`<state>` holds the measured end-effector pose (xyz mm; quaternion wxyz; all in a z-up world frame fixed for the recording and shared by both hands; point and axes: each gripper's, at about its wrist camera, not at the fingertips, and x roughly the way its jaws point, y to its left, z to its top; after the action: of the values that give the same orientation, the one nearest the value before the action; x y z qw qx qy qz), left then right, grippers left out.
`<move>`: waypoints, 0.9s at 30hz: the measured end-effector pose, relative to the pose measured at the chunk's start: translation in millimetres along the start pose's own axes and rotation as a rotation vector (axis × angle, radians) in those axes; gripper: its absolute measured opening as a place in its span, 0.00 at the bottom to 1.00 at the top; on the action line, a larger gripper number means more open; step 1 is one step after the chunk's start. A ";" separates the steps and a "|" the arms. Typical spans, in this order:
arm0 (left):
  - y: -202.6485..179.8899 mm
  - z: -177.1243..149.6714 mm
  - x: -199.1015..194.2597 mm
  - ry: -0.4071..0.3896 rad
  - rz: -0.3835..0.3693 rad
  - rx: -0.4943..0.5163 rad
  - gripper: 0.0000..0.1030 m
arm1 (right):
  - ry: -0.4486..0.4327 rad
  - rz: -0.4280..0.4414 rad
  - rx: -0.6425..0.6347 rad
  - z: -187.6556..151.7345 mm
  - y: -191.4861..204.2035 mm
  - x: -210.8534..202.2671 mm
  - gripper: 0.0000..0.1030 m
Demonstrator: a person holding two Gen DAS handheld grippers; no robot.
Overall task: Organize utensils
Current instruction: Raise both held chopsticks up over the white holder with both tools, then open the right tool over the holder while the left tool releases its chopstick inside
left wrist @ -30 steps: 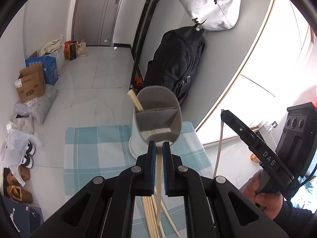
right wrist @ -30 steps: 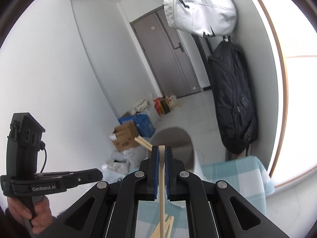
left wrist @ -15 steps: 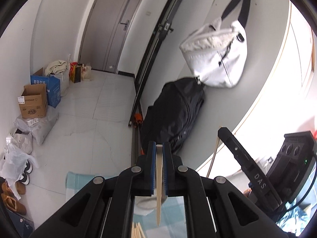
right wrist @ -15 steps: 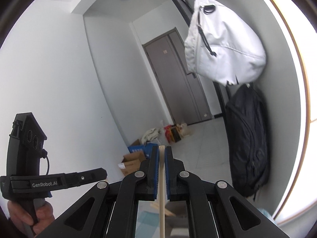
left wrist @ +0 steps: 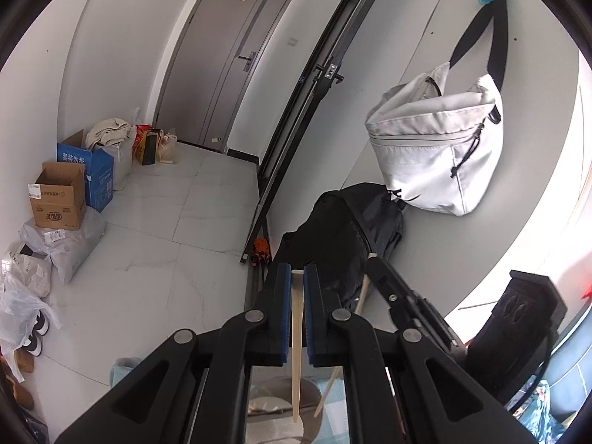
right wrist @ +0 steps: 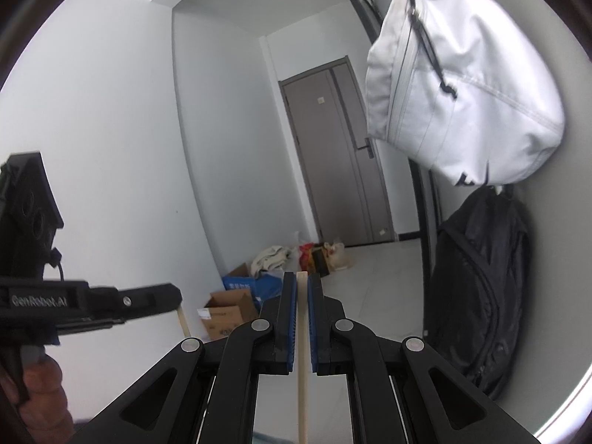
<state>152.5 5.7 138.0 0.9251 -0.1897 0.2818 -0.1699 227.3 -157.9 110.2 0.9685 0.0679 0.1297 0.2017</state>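
A: Left wrist view. The left tongs (left wrist: 298,277) are pinched on a pale wooden chopstick (left wrist: 297,344), which hangs upright between the blue pads, its lower tip over the open mouth of the grey plastic utensil holder (left wrist: 281,407) at the bottom edge. The holder stands on a teal checked cloth (left wrist: 122,366) covering the desk.

B: Second stick in that view?

A: Yes. The right tongs (left wrist: 373,259) come in from the right, carrying another pale chopstick (left wrist: 329,384) slanted down toward the same holder.

B: Right wrist view?

A: The right tongs are pressed together on their stick, which runs straight down the gap between the pads. The left tongs (right wrist: 177,301) show at the left edge, a hand (right wrist: 37,399) on the grip, their own stick's end (right wrist: 183,320) sticking out below. The holder is not visible here.

B: Step in hand?

A: Judged: carrying one chopstick per hand to the holder, not yet released. Next calls for lowering each tip inside the rim, choosing a compartment, then spreading the tongs. Which compartment each tip is over, I cannot tell.
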 end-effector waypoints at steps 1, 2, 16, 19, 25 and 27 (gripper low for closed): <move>2.4 -0.5 3.1 -0.006 0.017 -0.002 0.02 | 0.003 -0.003 -0.008 -3.1 -0.6 6.2 0.05; 3.3 -0.8 6.5 -0.011 0.023 -0.001 0.02 | 0.006 -0.001 -0.012 -7.4 -1.9 13.1 0.05; 4.5 -36.7 27.2 0.001 0.045 0.101 0.02 | -0.014 0.041 -0.054 -40.6 -3.1 26.4 0.05; 6.5 -41.0 26.6 0.008 0.049 0.102 0.02 | -0.010 0.060 -0.082 -47.0 0.0 21.7 0.05; 8.4 -48.6 19.6 0.017 0.037 0.100 0.02 | 0.033 0.118 -0.104 -59.5 2.1 11.2 0.05; 9.1 -51.4 19.0 0.030 0.028 0.105 0.02 | 0.056 0.140 -0.105 -63.3 2.4 5.6 0.05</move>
<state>139.2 -7.5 85.8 0.9317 -0.1345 0.2889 -0.1743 213.8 -148.5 48.8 0.9503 0.0201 0.1406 0.2770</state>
